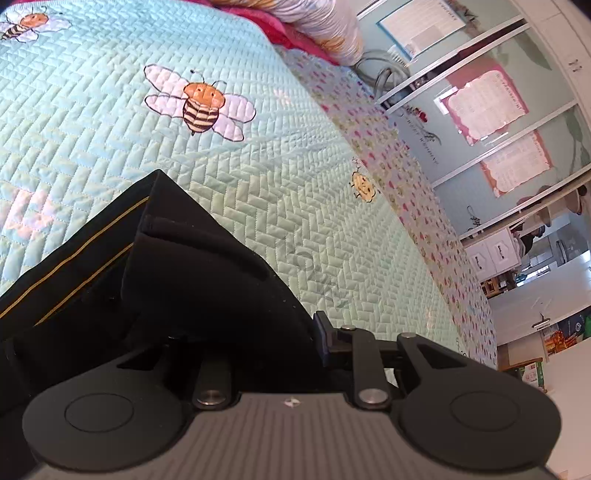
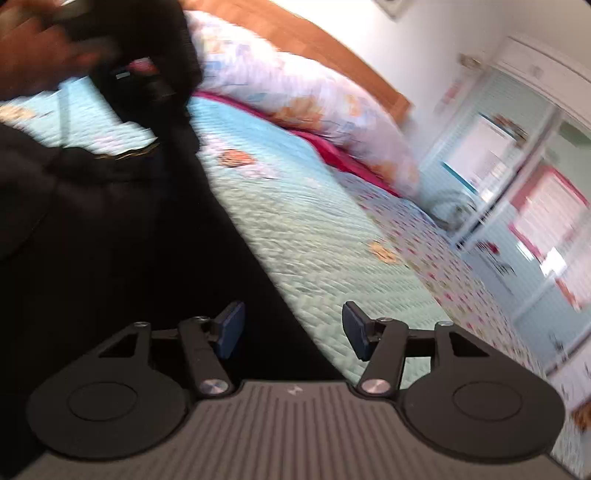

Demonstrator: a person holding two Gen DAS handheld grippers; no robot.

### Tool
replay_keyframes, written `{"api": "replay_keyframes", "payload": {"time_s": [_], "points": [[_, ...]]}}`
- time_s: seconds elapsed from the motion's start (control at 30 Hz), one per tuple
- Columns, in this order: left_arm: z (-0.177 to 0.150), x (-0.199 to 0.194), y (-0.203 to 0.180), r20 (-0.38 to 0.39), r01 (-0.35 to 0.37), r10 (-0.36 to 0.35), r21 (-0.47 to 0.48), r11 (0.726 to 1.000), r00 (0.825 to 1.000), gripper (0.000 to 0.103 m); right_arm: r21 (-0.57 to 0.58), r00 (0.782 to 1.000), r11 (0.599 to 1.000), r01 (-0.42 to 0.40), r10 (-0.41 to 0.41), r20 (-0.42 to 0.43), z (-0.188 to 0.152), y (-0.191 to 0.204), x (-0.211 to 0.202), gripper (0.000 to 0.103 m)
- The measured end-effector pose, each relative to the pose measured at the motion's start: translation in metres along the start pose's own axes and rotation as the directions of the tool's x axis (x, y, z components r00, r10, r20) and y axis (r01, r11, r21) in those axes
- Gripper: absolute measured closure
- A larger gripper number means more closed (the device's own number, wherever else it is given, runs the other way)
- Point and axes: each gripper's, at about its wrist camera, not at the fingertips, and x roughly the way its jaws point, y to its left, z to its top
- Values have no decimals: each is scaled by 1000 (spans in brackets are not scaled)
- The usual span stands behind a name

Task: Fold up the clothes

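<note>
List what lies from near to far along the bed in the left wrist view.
Left gripper → black garment → bee motif on the quilt → pink blanket edge → floral pillow.

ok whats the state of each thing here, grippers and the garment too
left gripper: fingers mostly hidden under the cloth, cannot tell if shut
right gripper: open, holding nothing
black garment: partly lifted off the quilt, draped over the left gripper
quilt: spread flat on the bed

Black garment (image 1: pixel 192 266) hides the left tool's (image 1: pixel 258 332) near finger; right view is motion-blurred.
</note>
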Motion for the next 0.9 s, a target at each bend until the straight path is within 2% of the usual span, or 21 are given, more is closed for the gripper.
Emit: {"api": "replay_keyframes", "payload": {"time_s": [0.03, 0.3, 0.33, 0.4, 0.43, 0.47, 0.57, 0.6, 0.73, 0.8, 0.9], "points": [[2, 0, -2, -4, -4, 4, 4, 1000, 1000, 77, -27, 1000, 1000, -12, 12, -2, 0, 4, 2, 44], [5, 0, -7, -27, -27, 28, 26, 999, 999, 77, -100, 994, 995, 27, -37, -102, -8, 5, 36, 45], [5, 0, -7, -30, -28, 29, 25, 999, 999, 77, -80, 993, 997, 6, -15, -115, -6, 1, 38, 46], [6, 1, -8, -38, -31, 32, 34, 999, 999, 77, -52, 990, 998, -22, 14, -139, -1, -3, 34, 68], [7, 1, -9, -42, -32, 34, 39, 999, 999, 77, -41, 989, 999, -21, 14, -149, 3, -5, 31, 89], [8, 1, -10, -45, -32, 34, 52, 998, 998, 76, -31, 987, 999, -20, 15, -158, 7, -6, 29, 93], [11, -6, -12, -63, -17, 24, 104, 994, 998, 76, -2, 983, 1000, -15, 15, -186, 18, -9, 20, 95], [12, -12, -14, -72, -5, 16, 144, 990, 997, 76, -6, 985, 1000, 11, -12, -173, 24, -6, 9, 95], [11, -47, -21, -113, 34, 2, 319, 947, 994, 76, -37, 988, 996, 83, -87, -129, 50, 17, -45, 95], [7, -72, -24, -124, 46, 5, 401, 915, 992, 75, -68, 988, 992, 103, -110, -109, 62, 36, -76, 95], [-6, -116, -26, -109, 26, 34, 506, 862, 993, 75, -82, 989, 989, 121, -127, -74, 82, 69, -119, 95]]}}
